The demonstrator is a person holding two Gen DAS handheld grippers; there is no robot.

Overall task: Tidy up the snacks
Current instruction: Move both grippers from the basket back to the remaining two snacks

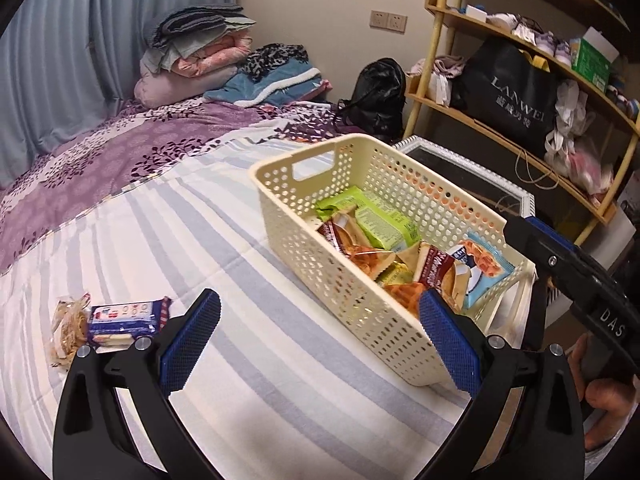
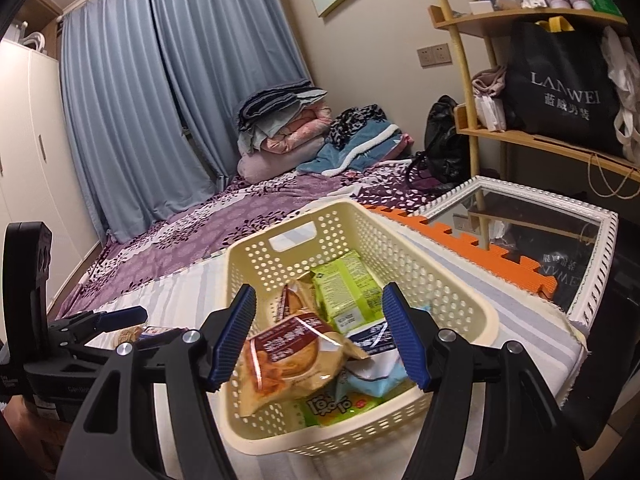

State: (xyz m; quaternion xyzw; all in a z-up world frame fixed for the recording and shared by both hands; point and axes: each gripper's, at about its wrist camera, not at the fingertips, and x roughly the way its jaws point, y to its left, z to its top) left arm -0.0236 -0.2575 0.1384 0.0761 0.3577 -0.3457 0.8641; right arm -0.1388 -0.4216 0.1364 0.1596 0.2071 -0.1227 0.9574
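Note:
A cream perforated basket (image 1: 280, 162) (image 2: 344, 205) stands on the striped bed sheet and holds several snack packets, among them a green one (image 1: 384, 224) (image 2: 348, 292) and a light blue one (image 1: 484, 268). My right gripper (image 2: 320, 336) hovers over the basket's near end, open. A brown pastry packet (image 2: 288, 356) lies between its pads on the other snacks, with a gap on its right side. My left gripper (image 1: 320, 332) is open and empty above the sheet, left of the basket. To its left lie a blue packet (image 1: 124, 320) and a clear-wrapped pastry (image 1: 70, 328).
A white-framed mirror (image 2: 596, 248) and orange foam mat (image 2: 460, 240) lie right of the basket. Wooden shelves (image 1: 520, 132) with bags stand beyond. Folded bedding (image 1: 200, 52) and a black backpack (image 1: 376, 96) sit at the bed's far end. A hand (image 1: 604, 400) holds the right gripper.

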